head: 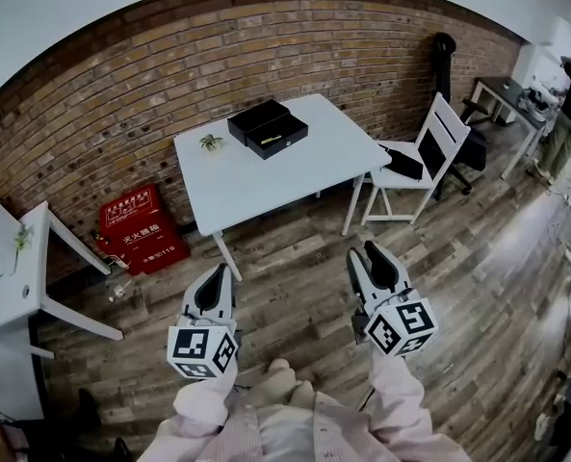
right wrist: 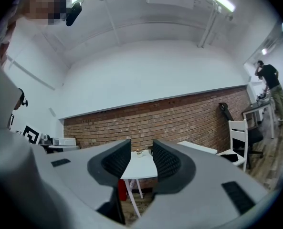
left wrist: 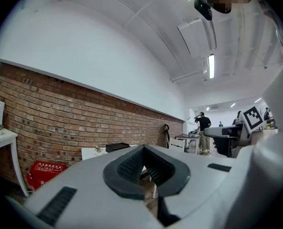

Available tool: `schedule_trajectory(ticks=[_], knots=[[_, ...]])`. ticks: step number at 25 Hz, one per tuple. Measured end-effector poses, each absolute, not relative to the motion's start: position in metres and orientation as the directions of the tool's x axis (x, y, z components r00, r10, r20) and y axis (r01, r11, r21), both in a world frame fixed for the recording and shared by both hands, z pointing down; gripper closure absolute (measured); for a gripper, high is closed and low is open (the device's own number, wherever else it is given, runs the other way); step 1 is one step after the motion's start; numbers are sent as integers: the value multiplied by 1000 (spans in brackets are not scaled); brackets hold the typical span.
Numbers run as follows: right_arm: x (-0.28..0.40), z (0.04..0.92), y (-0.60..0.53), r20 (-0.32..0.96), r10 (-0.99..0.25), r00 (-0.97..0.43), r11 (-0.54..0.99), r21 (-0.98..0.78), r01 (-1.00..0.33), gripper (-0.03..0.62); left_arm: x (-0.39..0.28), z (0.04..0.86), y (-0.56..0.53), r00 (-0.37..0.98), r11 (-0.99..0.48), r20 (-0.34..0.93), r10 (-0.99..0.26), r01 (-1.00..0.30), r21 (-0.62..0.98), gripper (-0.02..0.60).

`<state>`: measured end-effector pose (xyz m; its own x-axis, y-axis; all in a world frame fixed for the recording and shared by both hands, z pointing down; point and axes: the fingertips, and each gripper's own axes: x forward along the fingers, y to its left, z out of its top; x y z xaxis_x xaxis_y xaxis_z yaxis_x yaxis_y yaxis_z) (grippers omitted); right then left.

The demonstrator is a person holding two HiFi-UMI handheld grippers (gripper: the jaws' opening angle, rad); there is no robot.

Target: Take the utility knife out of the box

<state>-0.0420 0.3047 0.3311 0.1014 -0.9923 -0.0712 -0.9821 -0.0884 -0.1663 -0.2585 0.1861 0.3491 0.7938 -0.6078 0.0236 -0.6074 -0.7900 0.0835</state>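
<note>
Floor planks [head: 295, 258] underfoot, brick wall [head: 121, 94] ahead.

Far left: a smaller white bench [head: 15, 258]. Next to it a red case [head: 136, 227] sits on the floor against the wall.

Left gripper [head: 220, 272]: low by my body, pointing level. Jaws closed to the tips, nothing in them.

Main white bench [head: 266, 186]: ahead, well apart from both grippers. On its far part stands a small plant [head: 211, 142]. Just right of the plant is the black box [head: 277, 135], open, with its lid [head: 257, 116] lying just behind it.

Inside the box lies the utility knife [head: 272, 140], or so I take the slim pale strip there; it is too small to be sure. Its long axis follows the box's long side, running left to right and slightly away from me.

Right gripper [head: 364, 253]: also low and level. Jaws wide, empty. Its own view frames the bench between them.

Bearing: the box lies forward, between the two grippers and somewhat left of the right one. Neither is clearly nearer. I judge the right the readier, being open. The whole approach across the floor is not yet made.

Right of the bench: a white chair [head: 429, 152] with something dark on its seat. Beyond it, another bench [head: 502, 89].
</note>
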Motion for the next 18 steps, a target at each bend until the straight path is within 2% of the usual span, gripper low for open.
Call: schedule_trajectory(ticks=[9, 18], knots=[[-31, 344, 280, -43, -996, 77, -68, -178, -982, 456, -250, 359, 165, 781, -775, 41, -623, -624, 99, 589], [2, 364, 227, 32, -999, 43, -48, -142, -989, 456, -201, 375, 113, 794, -784, 56, -606, -608, 129, 589]])
